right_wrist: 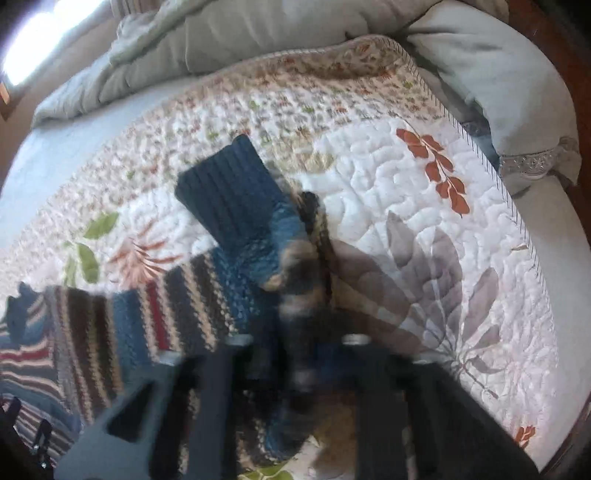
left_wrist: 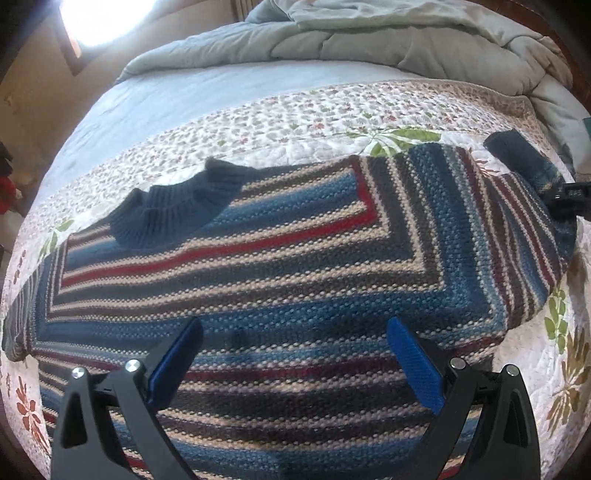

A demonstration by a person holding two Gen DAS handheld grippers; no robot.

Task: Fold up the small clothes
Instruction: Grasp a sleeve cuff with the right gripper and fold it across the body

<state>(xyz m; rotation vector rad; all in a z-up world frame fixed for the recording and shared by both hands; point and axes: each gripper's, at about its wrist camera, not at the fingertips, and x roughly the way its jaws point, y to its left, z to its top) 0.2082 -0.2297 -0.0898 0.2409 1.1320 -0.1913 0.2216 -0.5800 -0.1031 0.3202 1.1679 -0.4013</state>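
A knitted sweater [left_wrist: 295, 258] striped in blue, red, cream and brown lies flat on the bed, its dark blue collar [left_wrist: 177, 210] at the upper left. My left gripper [left_wrist: 295, 325] hovers over the sweater's body, open, with nothing between its blue pads. At the right edge of that view my right gripper [left_wrist: 565, 201] sits on the sleeve, just below the dark blue cuff [left_wrist: 517, 155]. The right wrist view is blurred. There my right gripper [right_wrist: 295, 339] is shut on the bunched striped sleeve [right_wrist: 295, 280], and the cuff [right_wrist: 229, 192] sticks out beyond the fingers.
A white floral quilt [left_wrist: 332, 110] covers the bed under the sweater; its striped edge [right_wrist: 480, 147] runs along the right. A crumpled grey duvet [left_wrist: 369, 40] is piled at the far end, next to bare pale blue sheet [left_wrist: 166, 99]. A bright window [left_wrist: 96, 18] glares at the upper left.
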